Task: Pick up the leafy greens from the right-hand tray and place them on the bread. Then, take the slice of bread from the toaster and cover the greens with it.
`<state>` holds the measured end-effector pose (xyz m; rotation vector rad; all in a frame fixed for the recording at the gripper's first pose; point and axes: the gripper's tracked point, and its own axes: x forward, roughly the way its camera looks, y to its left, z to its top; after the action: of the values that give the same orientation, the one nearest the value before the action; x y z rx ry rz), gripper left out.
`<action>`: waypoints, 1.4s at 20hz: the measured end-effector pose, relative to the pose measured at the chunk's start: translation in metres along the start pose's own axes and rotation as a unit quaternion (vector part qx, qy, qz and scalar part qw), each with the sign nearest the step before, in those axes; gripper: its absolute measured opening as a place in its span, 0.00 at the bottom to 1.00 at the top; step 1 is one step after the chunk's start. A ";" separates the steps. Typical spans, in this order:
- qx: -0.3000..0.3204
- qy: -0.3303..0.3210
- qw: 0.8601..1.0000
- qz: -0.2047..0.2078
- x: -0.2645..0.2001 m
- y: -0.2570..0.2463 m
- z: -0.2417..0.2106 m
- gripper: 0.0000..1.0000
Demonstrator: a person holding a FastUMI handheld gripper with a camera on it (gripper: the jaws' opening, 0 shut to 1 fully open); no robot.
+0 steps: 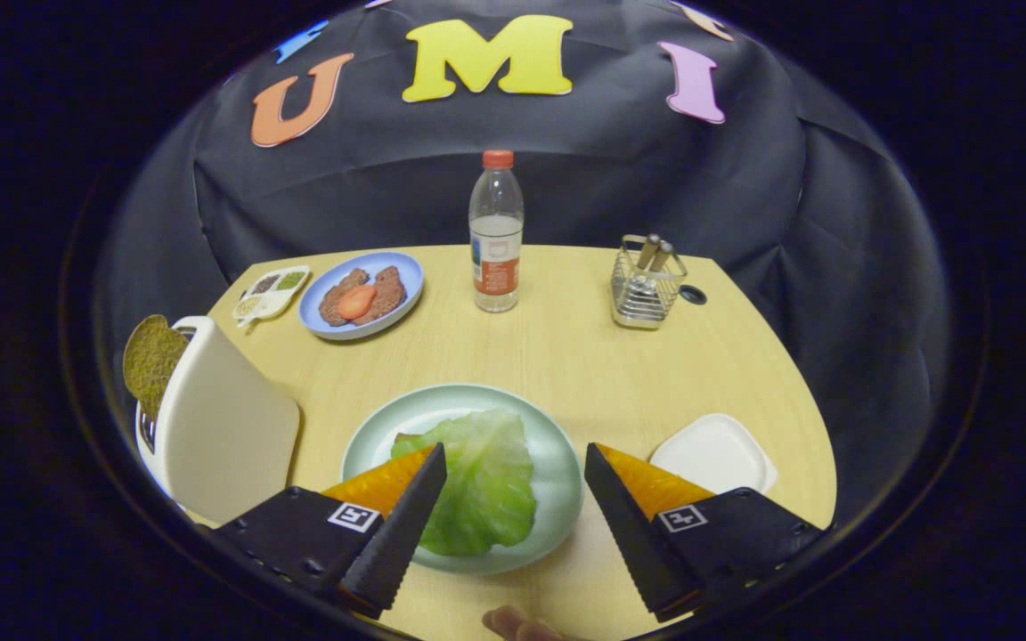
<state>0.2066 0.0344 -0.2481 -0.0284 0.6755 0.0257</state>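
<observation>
Greens part looks done: the lettuce is lying over the bread on the green plate, and the gripper is hanging over it, jaws wide open, holding nothing. I'd be swinging toward the toaster now and pinching that toast slice by its exposed top, lifting straight up.

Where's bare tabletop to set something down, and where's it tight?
Free: the table between bottle, cutlery rack and green plate; also between rack and white tray. Tight: toaster against the green plate; blue plate beside condiment dish. Open gripper straddles the greens.
</observation>
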 end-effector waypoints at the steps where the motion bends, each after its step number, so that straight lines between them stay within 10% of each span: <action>1: 0.008 -0.002 1.000 -0.004 -0.010 -0.002 -0.001 0.97; 11: 0.011 -0.045 0.999 -0.028 -0.098 0.017 0.037 0.96; 28: -0.071 -0.062 0.993 0.064 -0.143 0.235 0.071 0.97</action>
<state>0.1316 0.2692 -0.1070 -0.1194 0.5492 0.1976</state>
